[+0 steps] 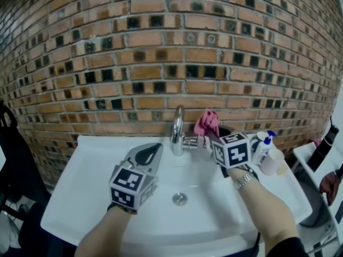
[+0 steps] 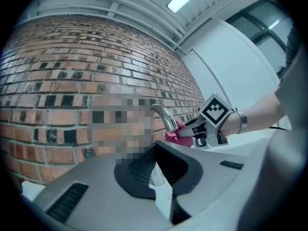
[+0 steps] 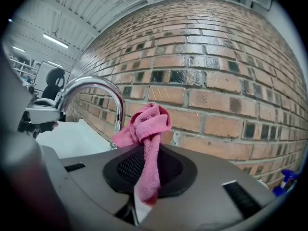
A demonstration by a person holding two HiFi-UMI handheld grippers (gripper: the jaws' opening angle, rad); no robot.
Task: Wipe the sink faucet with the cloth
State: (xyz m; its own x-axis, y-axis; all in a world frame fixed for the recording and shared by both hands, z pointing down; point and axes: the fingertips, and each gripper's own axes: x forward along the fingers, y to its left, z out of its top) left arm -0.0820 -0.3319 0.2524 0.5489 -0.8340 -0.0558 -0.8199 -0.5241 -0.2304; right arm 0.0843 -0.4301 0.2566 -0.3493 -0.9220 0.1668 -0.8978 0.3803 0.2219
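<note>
A chrome faucet (image 1: 177, 130) rises at the back of the white sink (image 1: 96, 170), against the brick wall. My right gripper (image 1: 210, 134) is shut on a pink cloth (image 1: 206, 122), held bunched just right of the spout; the cloth (image 3: 144, 129) stands up between the jaws, with the faucet (image 3: 91, 88) arching to its left. My left gripper (image 1: 149, 155) hovers over the basin left of the faucet, shut and empty. From the left gripper view the faucet (image 2: 164, 118) and the pink cloth (image 2: 177, 134) lie ahead, with the right gripper (image 2: 192, 133) beyond.
A drain (image 1: 179, 198) sits in the basin's middle. A spray bottle with a blue top (image 1: 262, 146) stands on the sink's right rim. A dark chair (image 1: 16, 165) is at the left and a white stand (image 1: 316, 165) at the right.
</note>
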